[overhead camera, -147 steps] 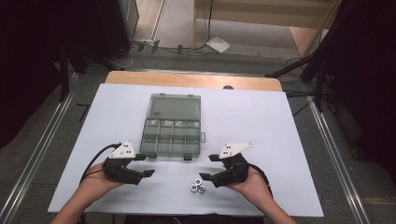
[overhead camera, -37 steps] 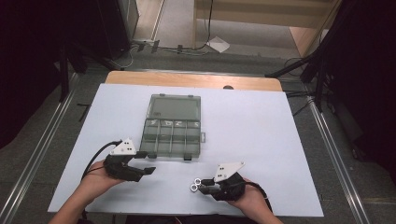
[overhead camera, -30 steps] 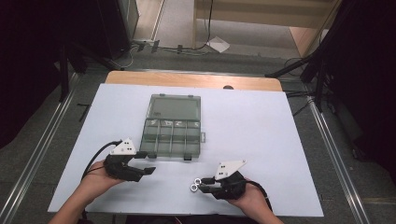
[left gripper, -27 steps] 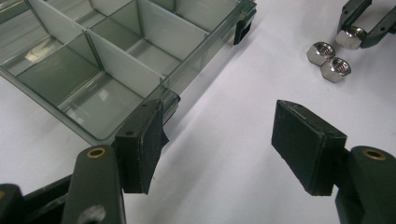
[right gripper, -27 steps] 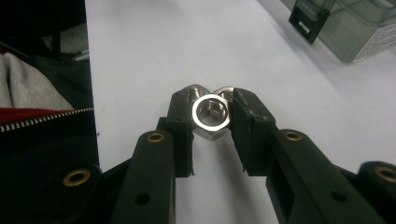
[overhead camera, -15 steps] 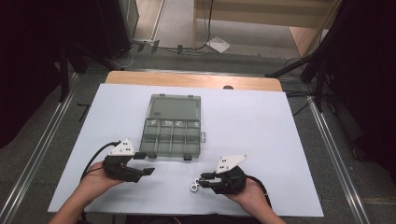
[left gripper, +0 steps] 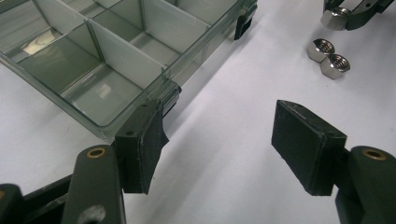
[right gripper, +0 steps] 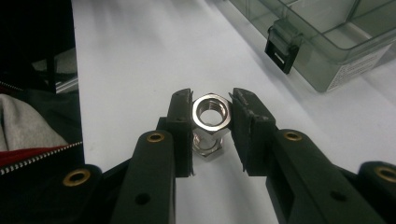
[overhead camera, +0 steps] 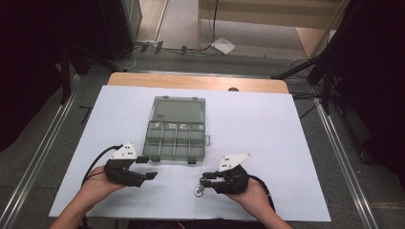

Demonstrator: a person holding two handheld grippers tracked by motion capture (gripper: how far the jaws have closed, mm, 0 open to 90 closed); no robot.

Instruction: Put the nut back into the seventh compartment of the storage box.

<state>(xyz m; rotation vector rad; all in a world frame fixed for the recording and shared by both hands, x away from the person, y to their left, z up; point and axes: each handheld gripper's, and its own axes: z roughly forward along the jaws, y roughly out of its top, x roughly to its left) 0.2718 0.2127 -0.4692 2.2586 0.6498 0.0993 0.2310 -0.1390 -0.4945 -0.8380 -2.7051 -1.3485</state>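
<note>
A person sits at a table covered by a white sheet [overhead camera: 267, 124], holding a two-jaw gripper in each hand. In the middle of the sheet lies a clear grey plastic organiser box [overhead camera: 175, 131], open, with its lid laid flat on the far side and its divided compartments toward the person.

The right gripper [overhead camera: 204, 181], seen from above at the lower right of the box, is clamped on a steel hex nut [right gripper: 212, 112]. In the right gripper view the nut sits squeezed between the two black pads, its threaded hole facing the camera, raised just above the sheet. Another nut [right gripper: 208, 148] lies on the sheet directly beneath it. In the left gripper view, two loose nuts [left gripper: 328, 58] lie side by side, touching each other, just beside the right gripper's tip.

The left gripper [overhead camera: 145, 168] rests near the box's near left corner. Its jaws stand wide apart with only bare sheet between them. In the left gripper view one pad [left gripper: 140, 147] lies just beside the box's corner latch; whether it touches cannot be told.
</note>
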